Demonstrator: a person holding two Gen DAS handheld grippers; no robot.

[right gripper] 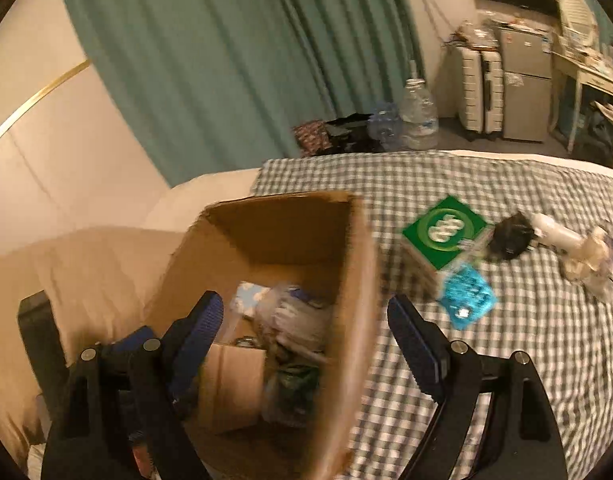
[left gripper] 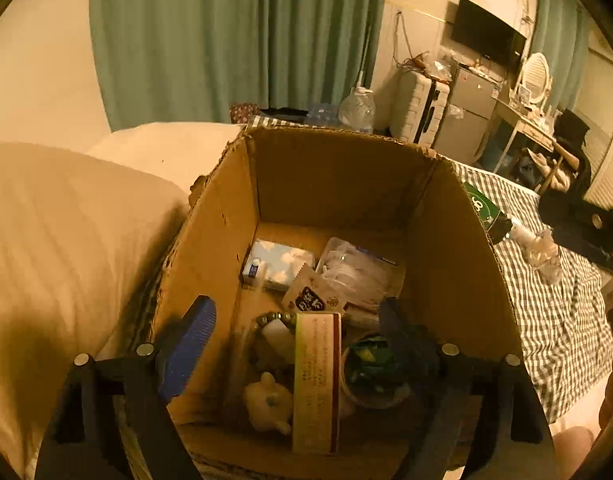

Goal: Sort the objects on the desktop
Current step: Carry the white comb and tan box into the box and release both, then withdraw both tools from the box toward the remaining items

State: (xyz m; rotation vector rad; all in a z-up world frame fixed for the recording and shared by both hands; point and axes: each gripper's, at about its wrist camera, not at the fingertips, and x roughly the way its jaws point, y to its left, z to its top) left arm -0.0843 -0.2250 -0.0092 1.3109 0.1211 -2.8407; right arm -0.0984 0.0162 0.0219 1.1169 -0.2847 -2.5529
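Both tongs stand apart, empty. The left tongs hang over the cardboard box; the green box lies on the bed, far-right of the nearer right tongs.

cardboard box: 1 | green box: 1 | blue packet: 1 | big water jugs: 2 | suitcase: 1

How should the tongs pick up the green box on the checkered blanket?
Probably best from above, pinching the green box across its two side walls. It lies flat with its printed top facing up. A blue packet and a dark thing crowd its right side, so the open right tongs should close across the freer sides.
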